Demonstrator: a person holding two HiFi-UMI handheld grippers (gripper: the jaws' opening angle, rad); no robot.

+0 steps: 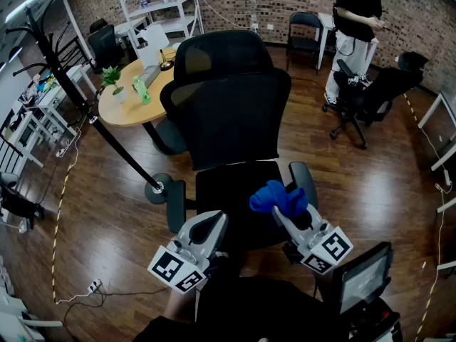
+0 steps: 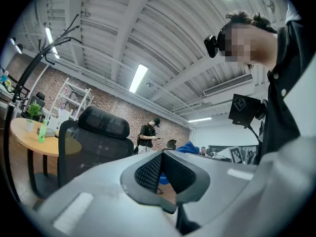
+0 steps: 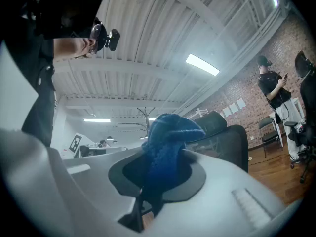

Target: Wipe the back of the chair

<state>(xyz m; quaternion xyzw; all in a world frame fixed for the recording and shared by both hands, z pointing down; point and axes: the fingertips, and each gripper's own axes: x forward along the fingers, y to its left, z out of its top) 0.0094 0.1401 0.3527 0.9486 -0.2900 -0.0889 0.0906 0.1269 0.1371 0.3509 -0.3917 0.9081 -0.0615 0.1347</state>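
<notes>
A black mesh office chair stands in the middle of the head view, its backrest [image 1: 228, 116] and headrest [image 1: 222, 54] facing me, its seat [image 1: 235, 198] just beyond the grippers. My right gripper [image 1: 283, 211] is over the seat's right side, shut on a bunched blue cloth [image 1: 278, 197]. The cloth [image 3: 170, 132] sticks up out of that gripper's [image 3: 165, 149] jaws, with the chair [image 3: 229, 137] behind it. My left gripper [image 1: 208, 226] hovers at the seat's front left with its jaws together and nothing in them. Its tips [image 2: 162, 154] point toward the chair [image 2: 94, 142].
A round wooden table [image 1: 132, 98] with a plant and bottles stands behind the chair on the left, next to a black coat stand [image 1: 78, 95]. A person [image 1: 356, 20] stands at the back right beside another black chair [image 1: 363, 95]. A screen [image 1: 365, 276] is at my lower right.
</notes>
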